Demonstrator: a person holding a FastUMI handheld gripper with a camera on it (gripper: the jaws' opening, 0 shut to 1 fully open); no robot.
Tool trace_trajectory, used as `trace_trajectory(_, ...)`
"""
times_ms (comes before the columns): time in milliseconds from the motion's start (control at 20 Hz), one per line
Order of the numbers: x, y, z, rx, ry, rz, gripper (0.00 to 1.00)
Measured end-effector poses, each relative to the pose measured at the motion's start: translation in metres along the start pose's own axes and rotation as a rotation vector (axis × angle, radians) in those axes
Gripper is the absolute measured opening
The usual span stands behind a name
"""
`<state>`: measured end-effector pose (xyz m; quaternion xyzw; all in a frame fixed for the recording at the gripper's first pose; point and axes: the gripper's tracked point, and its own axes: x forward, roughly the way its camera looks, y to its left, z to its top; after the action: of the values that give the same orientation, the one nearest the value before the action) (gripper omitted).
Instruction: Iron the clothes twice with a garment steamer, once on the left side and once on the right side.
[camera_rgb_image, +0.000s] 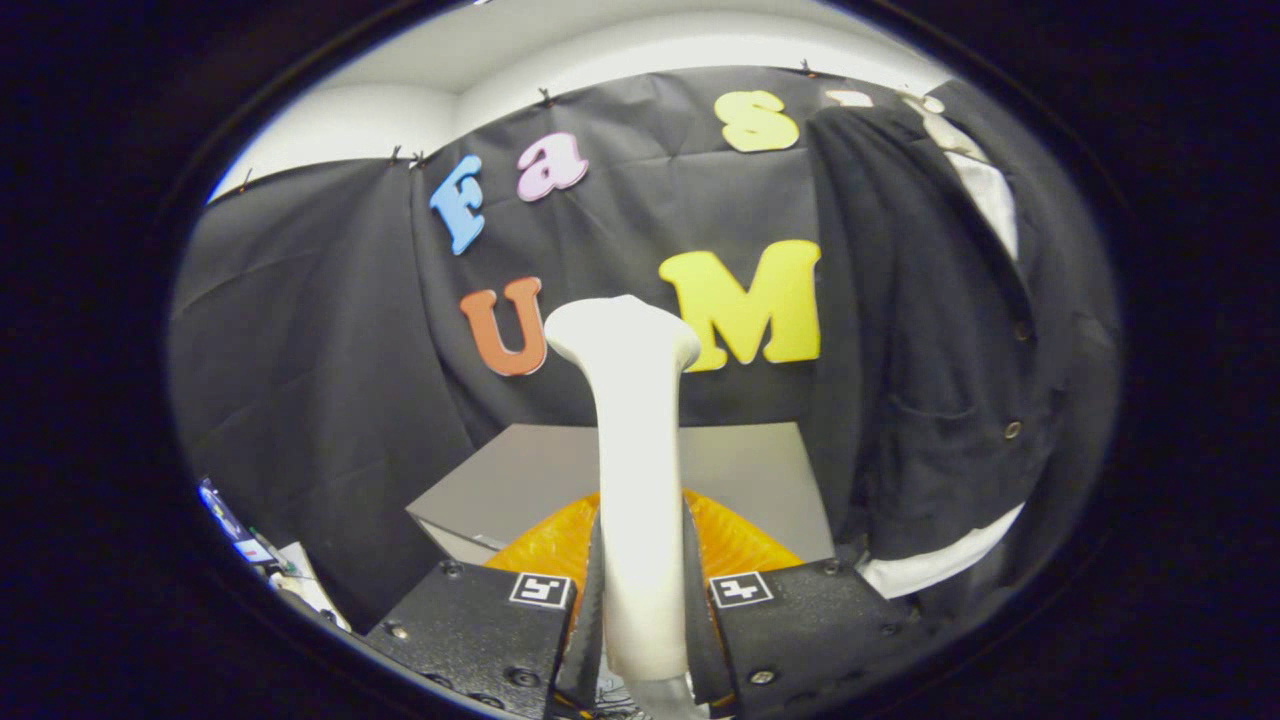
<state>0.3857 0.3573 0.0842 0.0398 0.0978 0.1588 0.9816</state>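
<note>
Steamer (638, 470) between fingers (590, 610); jacket (930, 330) hangs right, table (740, 470) beyond.

Cloth-walled recording booth (300, 330)

I see a grey table (520, 470) standing against the booth's black cloth wall (300, 330). An orange object (735, 545) lies on its near part. White wall (350, 120) shows above the cloth.

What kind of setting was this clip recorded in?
Likely a staged recording booth, not a home: black cloth wall, a dark jacket hung against it, a grey table. The tongs grip a white garment steamer.
</note>
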Motion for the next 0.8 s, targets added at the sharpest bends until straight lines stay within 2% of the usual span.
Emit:
trace_trajectory(450,-0.028,-0.069,0.037,0.041,-0.166,-0.268,0.37)
trace_trajectory(800,-0.03,-0.097,0.064,0.07,-0.233,-0.361,0.37)
